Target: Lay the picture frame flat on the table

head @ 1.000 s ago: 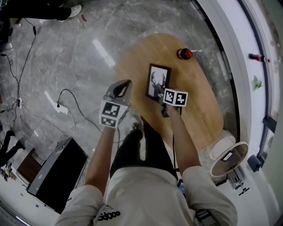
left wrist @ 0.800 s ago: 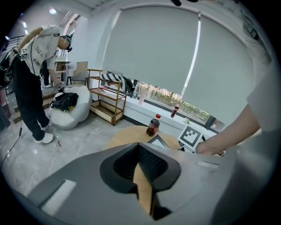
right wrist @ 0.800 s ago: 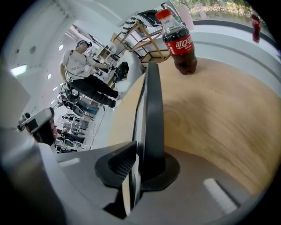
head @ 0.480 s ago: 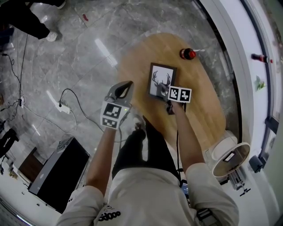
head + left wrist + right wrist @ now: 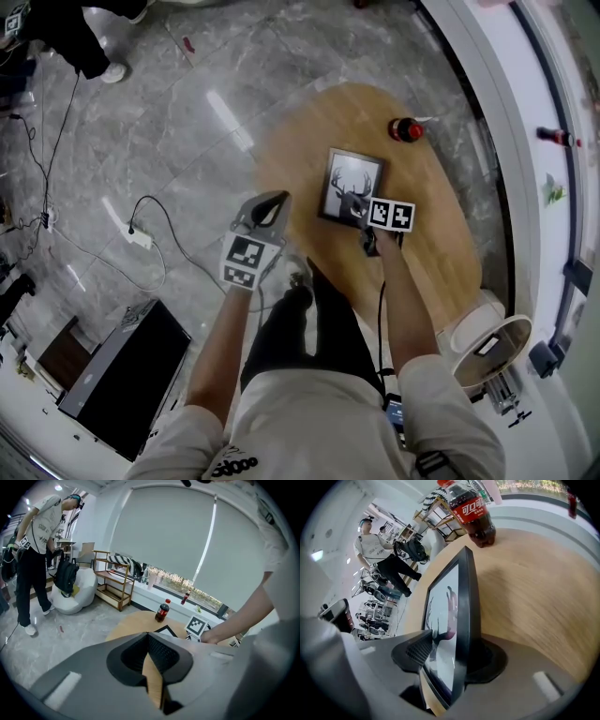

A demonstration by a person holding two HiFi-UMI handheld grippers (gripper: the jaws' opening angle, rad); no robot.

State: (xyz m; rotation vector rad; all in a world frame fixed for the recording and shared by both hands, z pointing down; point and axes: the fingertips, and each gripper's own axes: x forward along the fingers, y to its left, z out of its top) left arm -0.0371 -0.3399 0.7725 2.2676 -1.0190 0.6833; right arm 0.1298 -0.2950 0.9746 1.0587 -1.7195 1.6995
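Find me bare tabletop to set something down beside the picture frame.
Widest bare wood on the table is right of the picture frame, out to the rim, running on to the near end. A narrower strip lies left of the frame. Crowded: the far end, where the cola bottle stands close to the frame's corner.

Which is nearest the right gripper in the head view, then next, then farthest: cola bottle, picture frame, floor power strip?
1. picture frame, between the jaws of the right gripper, which have just been opening.
2. cola bottle, beyond it on the table.
3. power strip, far left on the floor.
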